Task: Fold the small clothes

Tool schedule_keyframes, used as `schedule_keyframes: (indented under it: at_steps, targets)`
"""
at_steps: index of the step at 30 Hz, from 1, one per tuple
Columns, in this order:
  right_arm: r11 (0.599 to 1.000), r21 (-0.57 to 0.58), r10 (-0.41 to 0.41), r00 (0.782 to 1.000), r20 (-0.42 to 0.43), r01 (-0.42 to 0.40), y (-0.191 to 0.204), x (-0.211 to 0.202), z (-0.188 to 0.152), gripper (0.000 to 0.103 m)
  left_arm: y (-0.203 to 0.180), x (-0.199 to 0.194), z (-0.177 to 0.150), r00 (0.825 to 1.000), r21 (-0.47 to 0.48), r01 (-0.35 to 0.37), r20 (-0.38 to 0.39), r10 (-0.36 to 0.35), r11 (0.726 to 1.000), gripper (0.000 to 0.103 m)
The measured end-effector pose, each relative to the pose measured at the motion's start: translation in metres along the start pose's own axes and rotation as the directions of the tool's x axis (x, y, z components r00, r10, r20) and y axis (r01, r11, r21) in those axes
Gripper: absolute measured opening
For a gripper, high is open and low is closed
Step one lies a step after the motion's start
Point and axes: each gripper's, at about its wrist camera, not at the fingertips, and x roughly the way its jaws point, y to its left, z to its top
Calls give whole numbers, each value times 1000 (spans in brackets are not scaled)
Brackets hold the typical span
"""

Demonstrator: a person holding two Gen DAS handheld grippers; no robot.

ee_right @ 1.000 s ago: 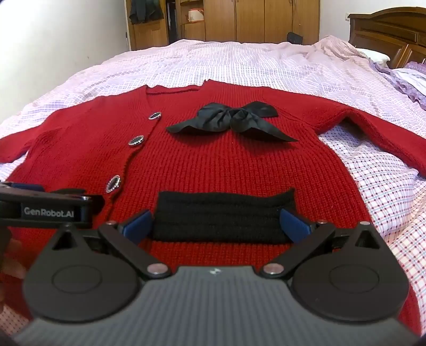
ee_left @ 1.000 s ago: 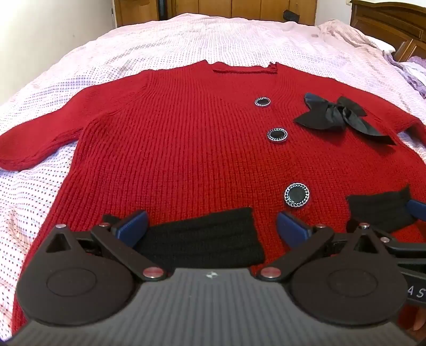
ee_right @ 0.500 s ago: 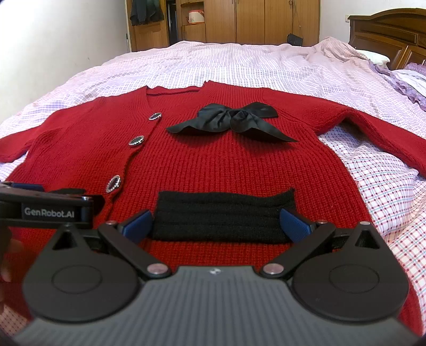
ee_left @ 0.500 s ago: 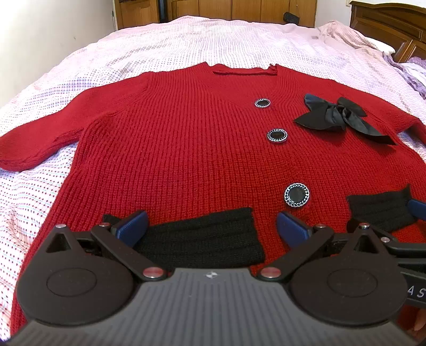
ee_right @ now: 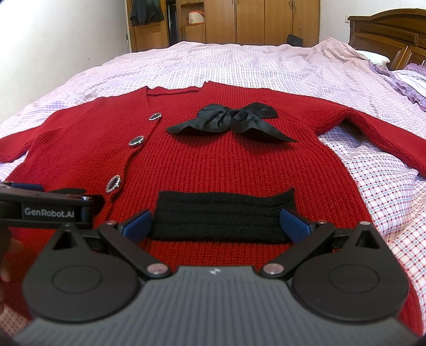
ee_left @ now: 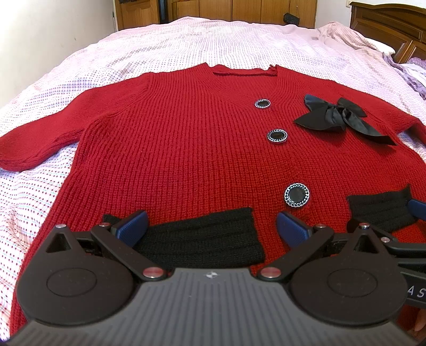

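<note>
A red knit cardigan (ee_left: pixel 186 149) lies flat and face up on the bed, sleeves spread; it also shows in the right wrist view (ee_right: pixel 226 165). It has black buttons (ee_left: pixel 297 195), a black bow (ee_left: pixel 338 117) and two black pockets. My left gripper (ee_left: pixel 210 226) is open, its blue fingers either side of the left pocket (ee_left: pixel 202 237) near the hem. My right gripper (ee_right: pixel 217 225) is open around the right pocket (ee_right: pixel 223 215). Neither holds cloth.
The bed has a pink checked sheet (ee_right: pixel 239 64). A wooden headboard (ee_right: pixel 386 32) and purple bedding (ee_right: pixel 407 82) are at the far right. Wooden wardrobes (ee_right: pixel 239 21) stand behind the bed. The left gripper's body (ee_right: pixel 45 210) is at the left of the right wrist view.
Both grippers have tipped up or drawn back slightly, so more of the bed and room shows. The cardigan has not moved.
</note>
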Motion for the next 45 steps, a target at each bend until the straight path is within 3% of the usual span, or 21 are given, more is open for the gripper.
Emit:
schedule_keyframes:
  at_steps: [32, 38, 45]
  targets:
    - [1000, -2, 4, 1000, -5, -4, 2, -3, 5, 103, 3, -3, 6, 1000, 3, 7, 1, -7, 1000, 103]
    - [997, -17, 69, 998, 7, -69, -7, -17, 19, 103, 7, -17, 15, 1000, -14, 27, 12, -27, 1000, 103]
    - [991, -14, 131, 989, 65, -130, -53, -50, 50, 103, 5, -39, 30, 997, 2, 23, 73, -23, 1000, 103]
